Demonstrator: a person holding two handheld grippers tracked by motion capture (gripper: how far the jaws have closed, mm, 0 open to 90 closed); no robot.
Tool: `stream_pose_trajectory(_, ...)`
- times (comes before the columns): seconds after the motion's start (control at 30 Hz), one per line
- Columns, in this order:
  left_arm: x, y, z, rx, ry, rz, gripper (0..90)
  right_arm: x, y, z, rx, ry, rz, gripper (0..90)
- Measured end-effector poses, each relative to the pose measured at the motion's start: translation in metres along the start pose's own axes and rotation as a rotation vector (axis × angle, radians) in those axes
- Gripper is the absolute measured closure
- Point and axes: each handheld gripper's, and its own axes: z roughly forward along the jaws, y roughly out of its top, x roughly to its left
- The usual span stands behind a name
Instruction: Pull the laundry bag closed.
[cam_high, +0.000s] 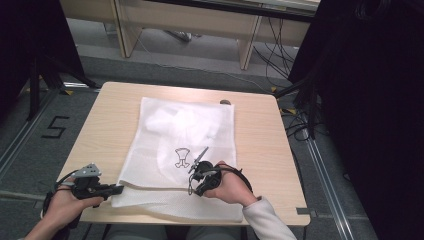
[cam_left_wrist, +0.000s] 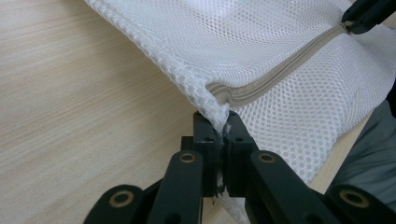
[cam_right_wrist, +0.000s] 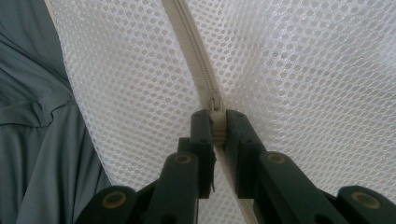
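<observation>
A white mesh laundry bag (cam_high: 180, 145) lies flat on the wooden table (cam_high: 260, 135), with pale clothing showing through it and a beige zipper (cam_high: 155, 188) along its near edge. My left gripper (cam_high: 117, 189) is shut on the bag's near left corner (cam_left_wrist: 212, 109), where the zipper (cam_left_wrist: 275, 74) ends. My right gripper (cam_high: 196, 189) is shut on the zipper pull (cam_right_wrist: 216, 122), partway along the zipper track (cam_right_wrist: 194, 56). In the left gripper view the right gripper's tip (cam_left_wrist: 369, 14) shows at the top right, on the zipper.
A small dark object (cam_high: 225, 102) sits at the table's far edge beside the bag. A black print (cam_high: 182, 157) marks the bag's middle. Grey fabric (cam_right_wrist: 37, 126) of the person's clothing lies just past the table's near edge. Cables (cam_high: 280, 55) run over the floor behind.
</observation>
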Motion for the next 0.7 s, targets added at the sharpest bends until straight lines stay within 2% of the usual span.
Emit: stream_pose_trajectory(0.7,-0.0002,0.0001,-0.0003,-0.002,0.002,-0.002,85.6,-0.0031,-0.0054,-0.0018,0.005,0.008,0.007,82.5)
